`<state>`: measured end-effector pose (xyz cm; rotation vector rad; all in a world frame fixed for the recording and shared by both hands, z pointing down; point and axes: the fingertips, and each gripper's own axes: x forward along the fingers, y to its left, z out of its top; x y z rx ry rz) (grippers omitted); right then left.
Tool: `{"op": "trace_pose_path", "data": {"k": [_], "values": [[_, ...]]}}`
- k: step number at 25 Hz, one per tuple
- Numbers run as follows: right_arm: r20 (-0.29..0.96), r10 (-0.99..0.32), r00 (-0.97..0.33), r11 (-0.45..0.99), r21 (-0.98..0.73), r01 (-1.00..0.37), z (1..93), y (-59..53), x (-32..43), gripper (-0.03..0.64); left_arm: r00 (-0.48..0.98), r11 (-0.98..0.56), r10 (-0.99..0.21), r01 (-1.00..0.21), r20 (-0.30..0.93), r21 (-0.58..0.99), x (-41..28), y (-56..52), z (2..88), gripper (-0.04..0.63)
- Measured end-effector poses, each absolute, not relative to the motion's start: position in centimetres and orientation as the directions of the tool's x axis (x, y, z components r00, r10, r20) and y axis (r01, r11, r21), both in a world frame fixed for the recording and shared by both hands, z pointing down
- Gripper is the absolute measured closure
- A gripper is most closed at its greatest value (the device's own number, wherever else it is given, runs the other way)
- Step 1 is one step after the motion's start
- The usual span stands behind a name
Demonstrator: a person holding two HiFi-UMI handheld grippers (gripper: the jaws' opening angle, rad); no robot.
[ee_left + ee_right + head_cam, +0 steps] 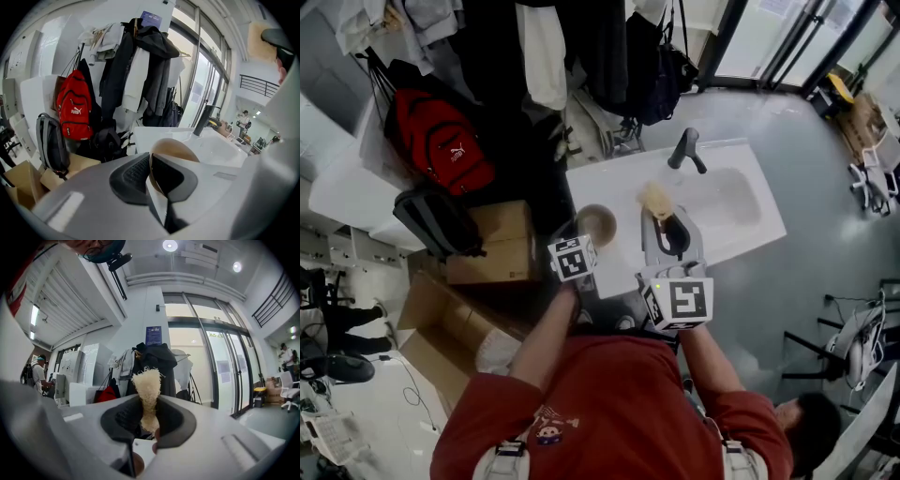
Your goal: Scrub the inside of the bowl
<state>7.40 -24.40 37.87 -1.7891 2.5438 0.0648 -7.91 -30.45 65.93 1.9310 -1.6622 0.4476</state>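
Note:
A brown bowl is held over the left end of the white sink. My left gripper is shut on its rim. In the left gripper view the rim runs edge-on between the dark pads, with the left gripper clamped on it. My right gripper is just right of the bowl, over the sink, shut on a pale fibrous scrubber. The right gripper view has the scrubber sticking up out of the right gripper. The scrubber and the bowl are apart.
A black faucet stands at the sink's far edge. Left of the sink are cardboard boxes, a grey backpack and a red backpack. Coats hang on a rack behind. Office chairs stand at the far right.

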Motion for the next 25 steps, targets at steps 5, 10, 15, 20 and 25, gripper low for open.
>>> {"op": "trace_pose_path", "data": {"k": [5, 10, 15, 20, 25], "values": [[-0.044, -0.942, -0.334, 0.334, 0.013, -0.943, 38.1, -24.3, 7.5, 0.540, 0.182, -0.064, -0.777, -0.975, 0.602, 0.212, -7.9, -30.3, 67.3, 0.569], [-0.034, -0.944, -0.329, 0.329, 0.003, -0.944, 38.5, -24.1, 7.7, 0.540, 0.183, -0.047, -0.758, -0.973, 0.626, 0.228, -8.1, -30.0, 68.1, 0.560], [-0.040, -0.942, -0.333, 0.333, 0.010, -0.943, 38.3, -23.9, 7.6, 0.540, 0.196, -0.057, -0.762, -0.970, 0.618, 0.238, -7.8, -30.2, 67.8, 0.542], [-0.037, -0.944, -0.328, 0.328, 0.012, -0.945, 38.3, -23.8, 7.7, 0.540, 0.220, -0.076, -0.758, -0.965, 0.614, 0.253, -7.4, -30.1, 67.6, 0.482], [-0.028, -0.946, -0.322, 0.322, 0.008, -0.947, 38.6, -23.6, 7.8, 0.540, 0.225, -0.085, -0.767, -0.964, 0.601, 0.252, -7.3, -30.2, 67.3, 0.407]]}}
